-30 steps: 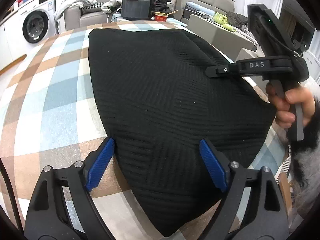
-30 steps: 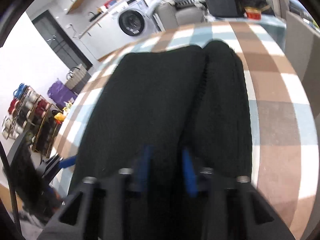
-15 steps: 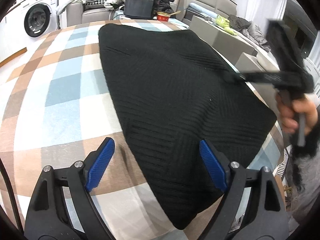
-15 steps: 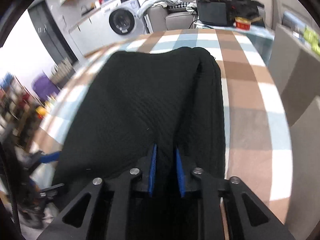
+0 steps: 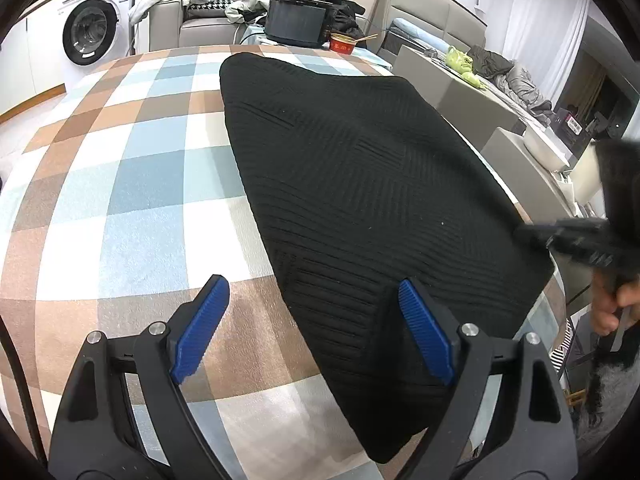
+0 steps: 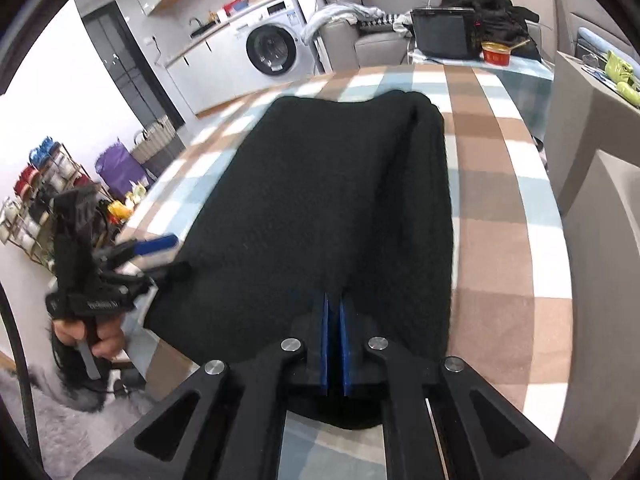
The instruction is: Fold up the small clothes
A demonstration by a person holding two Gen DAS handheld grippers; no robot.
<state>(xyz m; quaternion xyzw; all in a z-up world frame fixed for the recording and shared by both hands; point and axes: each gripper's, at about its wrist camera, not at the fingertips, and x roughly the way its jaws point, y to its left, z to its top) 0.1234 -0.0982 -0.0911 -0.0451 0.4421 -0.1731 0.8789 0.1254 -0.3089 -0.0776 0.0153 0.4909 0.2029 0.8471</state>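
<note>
A black knitted garment (image 5: 360,184) lies folded on the checked tablecloth (image 5: 132,184); it also shows in the right wrist view (image 6: 320,200). My left gripper (image 5: 312,320) is open, low over the garment's near left edge, one blue pad over the cloth, the other over the garment. My right gripper (image 6: 334,320) is shut on the garment's near edge, its blue pads pinching the black fabric. The right gripper shows blurred at the garment's right side in the left wrist view (image 5: 568,236). The left gripper shows in the right wrist view (image 6: 152,252) at the garment's left edge.
A red bowl (image 5: 344,44) and a dark box (image 5: 296,20) stand at the table's far end. A washing machine (image 5: 92,32) and sofa (image 5: 200,12) are behind. Grey furniture (image 5: 452,84) stands past the table's right edge. A shelf rack (image 6: 44,188) stands to the left.
The right gripper has closed its pads on the garment edge and dropped lower at the garment's right side. The left gripper has drawn back a little; the garment now looks flatter.
</note>
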